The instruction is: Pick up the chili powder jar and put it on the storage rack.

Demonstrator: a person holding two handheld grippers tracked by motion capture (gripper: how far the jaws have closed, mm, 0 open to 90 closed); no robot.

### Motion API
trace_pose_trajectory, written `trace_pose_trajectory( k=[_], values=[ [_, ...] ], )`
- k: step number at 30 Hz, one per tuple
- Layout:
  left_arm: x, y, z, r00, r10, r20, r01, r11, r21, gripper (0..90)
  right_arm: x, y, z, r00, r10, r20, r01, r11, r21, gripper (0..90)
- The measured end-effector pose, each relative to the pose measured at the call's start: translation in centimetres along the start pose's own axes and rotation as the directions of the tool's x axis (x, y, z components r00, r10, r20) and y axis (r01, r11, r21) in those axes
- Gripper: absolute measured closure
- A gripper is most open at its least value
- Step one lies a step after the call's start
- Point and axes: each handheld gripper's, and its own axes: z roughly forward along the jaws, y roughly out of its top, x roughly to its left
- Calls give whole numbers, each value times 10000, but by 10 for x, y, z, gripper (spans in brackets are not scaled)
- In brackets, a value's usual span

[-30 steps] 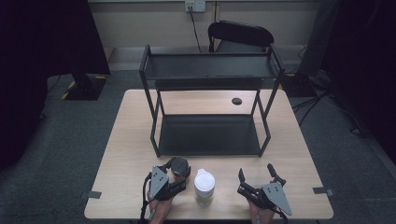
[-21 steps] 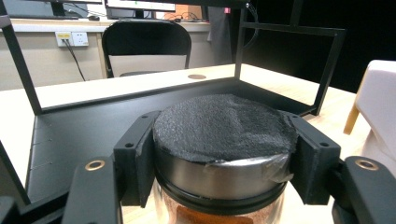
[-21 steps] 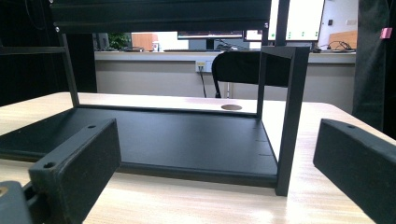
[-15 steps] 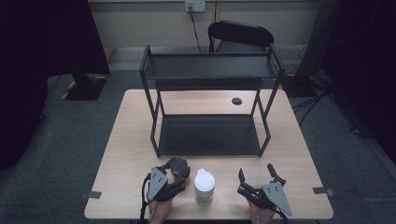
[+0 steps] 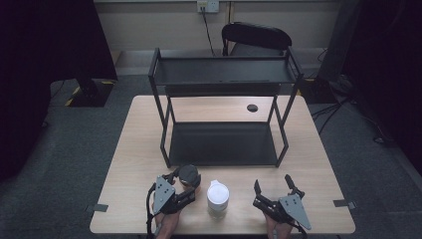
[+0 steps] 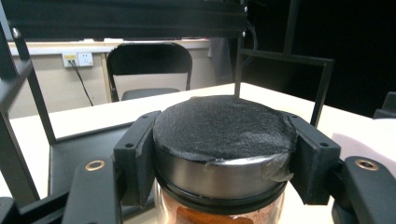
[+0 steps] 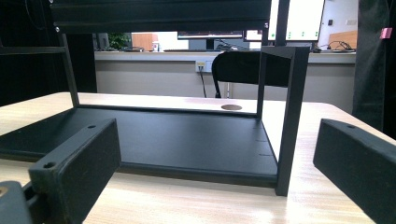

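Observation:
A glass jar with a black lid (image 5: 189,175) (image 6: 224,135) and orange-brown contents stands near the table's front edge, left of centre. My left gripper (image 5: 185,185) (image 6: 223,163) is shut on it, one jaw pressed against each side just under the lid. A white lidded container (image 5: 218,198) stands just right of the jar; its pale edge (image 6: 369,144) shows in the left gripper view. My right gripper (image 5: 272,187) (image 7: 215,186) rests at the front right, open, with nothing between its jaws, facing the black two-tier rack (image 5: 224,144) (image 7: 187,140).
The rack (image 6: 28,116) fills the table's middle and back, its lower shelf bare. A small dark round grommet (image 5: 252,107) (image 7: 231,107) sits in the tabletop behind it. A black chair (image 5: 256,37) stands beyond the table (image 5: 139,149). Tape marks the front corners.

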Motion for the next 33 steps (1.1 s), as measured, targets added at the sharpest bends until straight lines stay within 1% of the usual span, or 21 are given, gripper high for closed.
trace_pose_trajectory(
  k=[6,11,19,22,25,30,33],
  values=[
    [3,14,-4,9998,3,179,0,9998,-197,350,0,0,0,10000,0,0,0,10000,-1,0],
    [5,24,-5,9997,74,221,-65,9992,-395,350,0,0,0,10000,-3,1,3,10000,-3,0],
    [12,47,-3,9996,94,269,-75,9974,-716,350,0,0,0,10000,0,1,0,10000,-1,0],
    [16,58,-2,9993,174,345,-147,9968,-784,350,0,0,0,10000,-1,1,1,10000,-1,0],
    [18,66,0,9992,203,352,-172,9961,-868,350,0,0,0,10000,-2,-1,2,10000,0,0],
    [24,82,3,9982,363,467,-314,9943,-1021,350,0,0,0,10000,-2,2,2,10000,2,0],
    [26,93,5,9974,550,468,-495,9926,-1110,350,0,0,0,10000,0,6,0,10000,4,0]
  ],
)
